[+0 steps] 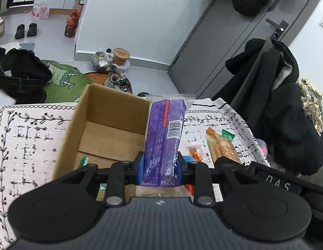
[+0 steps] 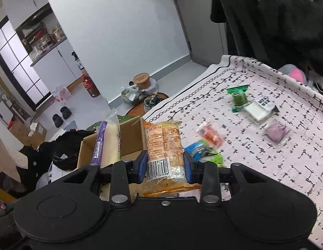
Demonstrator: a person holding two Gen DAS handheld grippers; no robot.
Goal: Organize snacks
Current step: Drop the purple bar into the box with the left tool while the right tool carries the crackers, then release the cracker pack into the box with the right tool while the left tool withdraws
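A black coat hangs beside a grey door; black shoes, a green mat (cartoon-printed) and a wooden-lidded jar occupy the floor.

Hand-held gripper clamping orange snack pack, cardboard box beside

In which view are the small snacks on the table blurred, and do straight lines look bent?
In the right wrist view the small green packet and its neighbours are smeared, while the orange-printed cake pack is sharp; in the left wrist view the purple cake pack is sharp, and the grey door bows.
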